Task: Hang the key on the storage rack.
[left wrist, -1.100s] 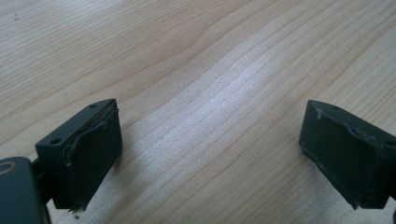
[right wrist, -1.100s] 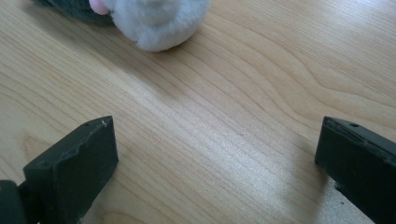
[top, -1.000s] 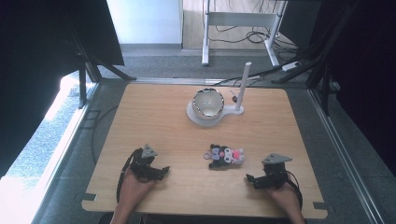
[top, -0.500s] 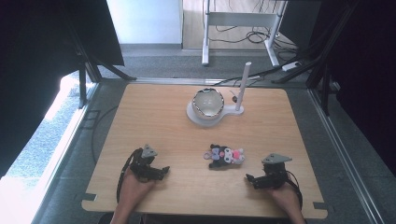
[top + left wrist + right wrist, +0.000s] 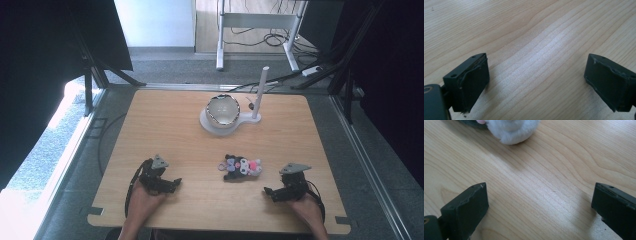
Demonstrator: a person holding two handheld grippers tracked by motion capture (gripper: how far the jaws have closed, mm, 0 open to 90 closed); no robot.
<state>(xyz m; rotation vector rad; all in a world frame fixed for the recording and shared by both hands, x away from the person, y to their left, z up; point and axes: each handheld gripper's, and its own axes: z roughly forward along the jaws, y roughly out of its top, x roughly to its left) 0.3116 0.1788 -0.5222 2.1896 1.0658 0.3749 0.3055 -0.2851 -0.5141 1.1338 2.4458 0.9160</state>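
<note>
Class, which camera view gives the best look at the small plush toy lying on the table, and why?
The high view: the whole plush toy lies on the wooden table, between the two grippers and nearer the right gripper. The right gripper view catches just a white fuzzy part at its top edge. The left gripper view looks at bare wood between open jaws.

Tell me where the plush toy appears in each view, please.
High view: the plush toy lies on the table, low and right of centre, between the two tools.
Left gripper view: not in it; bare wood lies between the open jaws.
Right gripper view: its white furry end sits at the top edge, left of centre.
Shared landmark: the table's wood grain.
</note>
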